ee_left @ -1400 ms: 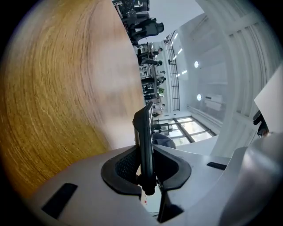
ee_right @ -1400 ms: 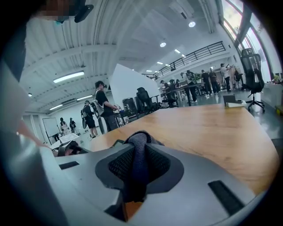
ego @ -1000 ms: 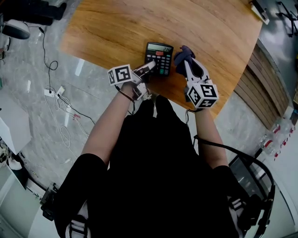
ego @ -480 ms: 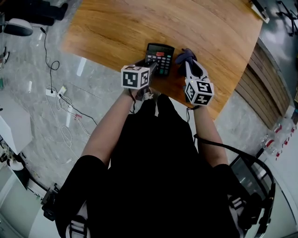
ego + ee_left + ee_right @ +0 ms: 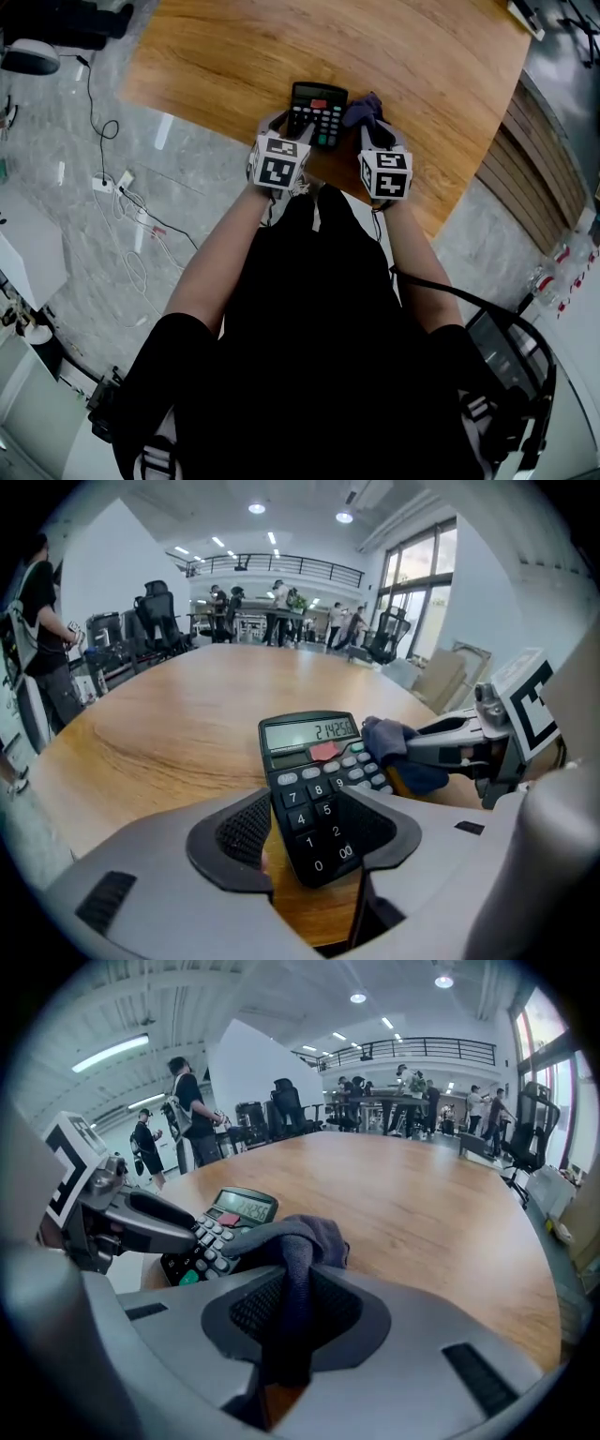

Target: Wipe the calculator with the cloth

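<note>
Your left gripper is the weak point here. Nothing pins the calculator, so a push from the cloth could slide or spin it on the smooth wooden table. It lies close to the table's near edge, so I judge it could be shoved off towards you. A loose fold could also press keys, and the display already shows digits.

The left gripper's jaws have just been opening and now stand wide, straddling the calculator's near end. The left pad is clear of the casing, and the right one does not seem to press on it.

Your right gripper stands narrow, clamped on the dark blue cloth. The cloth's bunched end hangs forward of the jaws, against the calculator's right side by the keys.

The calculator lies flat, display away from you, between the two grippers.
</note>
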Motion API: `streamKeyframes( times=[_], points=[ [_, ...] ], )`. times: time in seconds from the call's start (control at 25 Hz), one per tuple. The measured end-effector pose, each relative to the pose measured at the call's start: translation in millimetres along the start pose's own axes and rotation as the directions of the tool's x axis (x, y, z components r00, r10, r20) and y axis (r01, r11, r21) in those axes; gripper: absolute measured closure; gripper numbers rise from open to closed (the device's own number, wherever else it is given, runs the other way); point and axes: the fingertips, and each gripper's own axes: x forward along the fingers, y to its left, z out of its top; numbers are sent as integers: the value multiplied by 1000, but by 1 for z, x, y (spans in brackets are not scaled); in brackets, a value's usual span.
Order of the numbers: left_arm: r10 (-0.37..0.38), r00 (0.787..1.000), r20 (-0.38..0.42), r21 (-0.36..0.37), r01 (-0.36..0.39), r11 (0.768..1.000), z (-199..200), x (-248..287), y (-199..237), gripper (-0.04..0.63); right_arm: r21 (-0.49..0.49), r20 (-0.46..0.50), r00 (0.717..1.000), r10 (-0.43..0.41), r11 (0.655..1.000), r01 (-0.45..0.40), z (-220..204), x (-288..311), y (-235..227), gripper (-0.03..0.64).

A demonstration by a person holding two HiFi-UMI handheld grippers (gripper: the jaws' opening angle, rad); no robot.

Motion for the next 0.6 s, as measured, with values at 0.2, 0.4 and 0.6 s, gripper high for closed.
streamKeyframes(
  times=[0.2,0.4,0.6],
  points=[
    [-12,999,31,-53,13,999,-2,0,4,376,-28,-35,999,4,1000,-5,-6,11,1,552],
    [-11,998,56,-62,15,998,7,-11,4,376,-32,-17,1000,16,999,-17,4,1,2,547],
    [-15,990,138,-68,25,997,38,-42,4,376,-66,25,1000,14,998,-13,29,-33,7,512]
  ],
)
